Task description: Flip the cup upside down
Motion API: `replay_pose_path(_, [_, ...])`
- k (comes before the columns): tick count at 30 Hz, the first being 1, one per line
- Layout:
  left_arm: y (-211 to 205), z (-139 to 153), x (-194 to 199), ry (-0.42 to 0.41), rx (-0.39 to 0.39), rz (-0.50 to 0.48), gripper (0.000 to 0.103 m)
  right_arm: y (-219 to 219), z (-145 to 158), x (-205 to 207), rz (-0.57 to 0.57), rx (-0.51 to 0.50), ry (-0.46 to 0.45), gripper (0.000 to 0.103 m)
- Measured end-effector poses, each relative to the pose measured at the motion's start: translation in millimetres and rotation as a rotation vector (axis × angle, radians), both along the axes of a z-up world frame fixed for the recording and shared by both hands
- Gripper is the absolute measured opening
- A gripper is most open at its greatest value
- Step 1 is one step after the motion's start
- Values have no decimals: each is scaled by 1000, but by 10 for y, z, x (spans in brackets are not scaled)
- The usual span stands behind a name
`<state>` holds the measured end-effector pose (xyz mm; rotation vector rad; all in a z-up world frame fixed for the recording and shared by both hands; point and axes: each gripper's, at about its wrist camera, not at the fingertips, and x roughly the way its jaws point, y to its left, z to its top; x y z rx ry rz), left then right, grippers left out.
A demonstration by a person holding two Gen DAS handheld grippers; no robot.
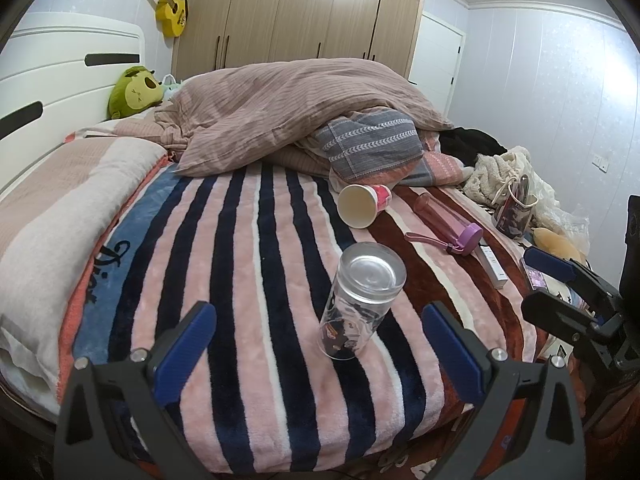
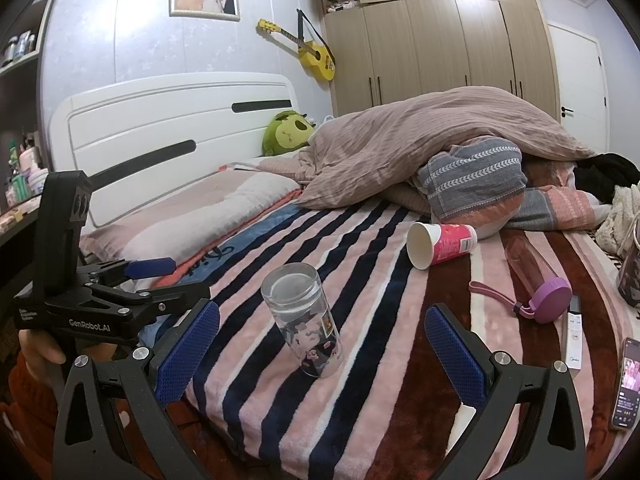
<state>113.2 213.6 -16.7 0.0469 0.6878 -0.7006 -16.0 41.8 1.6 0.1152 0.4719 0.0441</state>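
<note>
- Glass cup [image 1: 362,305] stands on the striped blanket [image 1: 248,280] with its thick base on top and its mouth down on the fabric; it leans a little. Printed figures show on the lower part of its wall.
- My left gripper [image 1: 320,340] has its blue pads spread wide, one on each side of the cup's lower half. Neither pad touches the glass.
- My right gripper [image 2: 322,342] is likewise spread wide, nothing between its pads but blanket and the cup standing ahead of them, apart from both.
- In the right wrist view the left gripper [image 2: 160,276] shows at the left edge, my hand [image 2: 40,350] below it.
- Paper cup [image 1: 362,206] lies on its side farther up the bed, open mouth toward me, white inside, pink print outside.
- Pink bottle [image 1: 448,222] with purple cap and strap lies on its side to the right of the paper cup.
- Phone [image 2: 628,384], screen lit, lies at the right edge of the bed; a white remote [image 2: 574,334] lies just beside it.
- Bunched duvet [image 1: 288,108] covers the far half of the bed.
</note>
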Motion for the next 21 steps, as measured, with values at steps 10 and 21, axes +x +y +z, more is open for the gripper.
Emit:
replay_pose_path(10, [-9, 0, -11, 0, 0, 2, 102, 3, -9, -4, 2, -1, 1, 103])
replay_pose_path(21, [-12, 5, -18, -1, 1, 2, 102, 2, -18, -5, 4, -2, 2, 103])
